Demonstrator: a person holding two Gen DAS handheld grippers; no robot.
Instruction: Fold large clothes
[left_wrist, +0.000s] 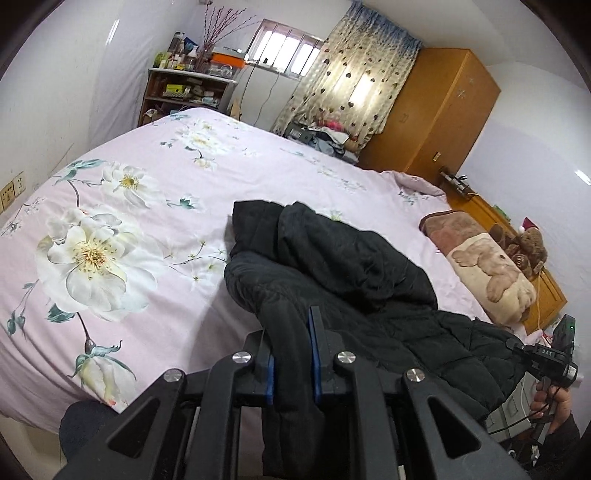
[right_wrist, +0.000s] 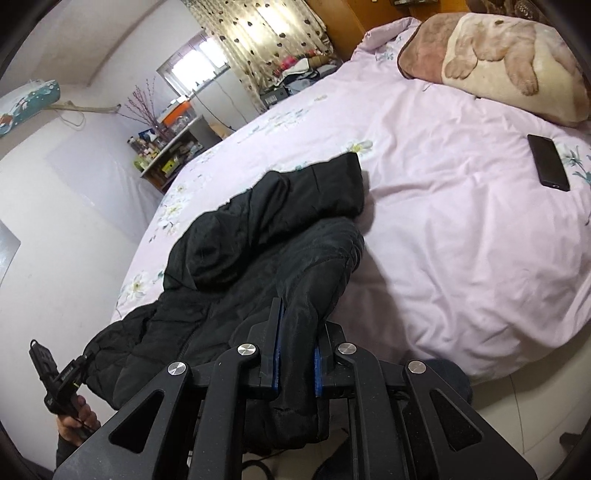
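**Inspector:** Start with the bed (left_wrist: 155, 236). Its pink floral cover carries everything, and your black padded jacket (left_wrist: 332, 258) lies across the near edge, partly lifted, with the far part still resting on the cover.

**Second inspector:** Agreed. From the right wrist view, the jacket (right_wrist: 266, 229) sags between your two grips, and one sleeve end lies flat toward the middle of the bed.

**Inspector:** The folded bear-print blanket (left_wrist: 484, 262) sits near the head end, well apart from the jacket. No conflict there.

**Second inspector:** The dark phone (right_wrist: 548, 162) on the cover worries me more. If you swing the jacket that way to lay it out, the cloth could drag the phone off the bed.

**Inspector:** Now the tools. Your left tool (left_wrist: 291, 354) is clenched on a fold of jacket fabric, and the blue pads press it from both sides.

**Second inspector:** Your right tool (right_wrist: 297, 343) is likewise clamped on a bunch of jacket cloth.

**Inspector:** The risk is that each grip holds a thick, slippery bunch rather than a clean hem. In my judgement, the padding could slide out under its own weight.

**Second inspector:** And since neither bite is clearly a matching corner, the fold may come out skewed.
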